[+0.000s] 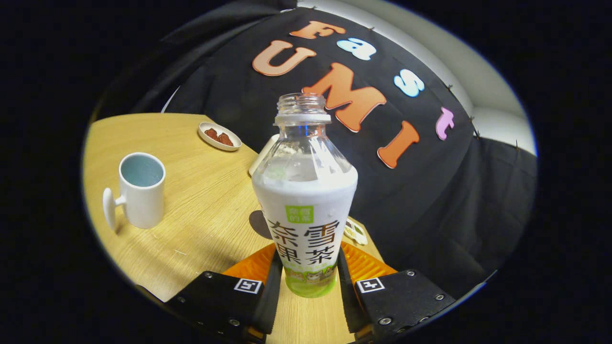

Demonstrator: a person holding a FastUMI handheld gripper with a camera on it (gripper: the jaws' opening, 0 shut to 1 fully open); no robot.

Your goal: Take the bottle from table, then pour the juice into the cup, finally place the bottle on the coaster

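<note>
An uncapped clear bottle (306, 205) with a white label stands upright between my fingers, its base just above the wooden table (201, 220). White juice fills it up to the shoulder. My gripper (308, 279) is shut on its lower part, one finger pressing on each side. A white mug (141, 188) with a bluish inside stands beyond the fingers to the left, its handle pointing left. It looks empty. A pale flat piece (262, 155), perhaps the coaster, peeks out from behind the bottle's left shoulder and is mostly hidden.
A small oval dish (220, 136) with red pieces sits near the table's far edge. A small printed packet (356, 232) lies just behind the bottle on the right. The black cloth wall hangs close behind the table.
</note>
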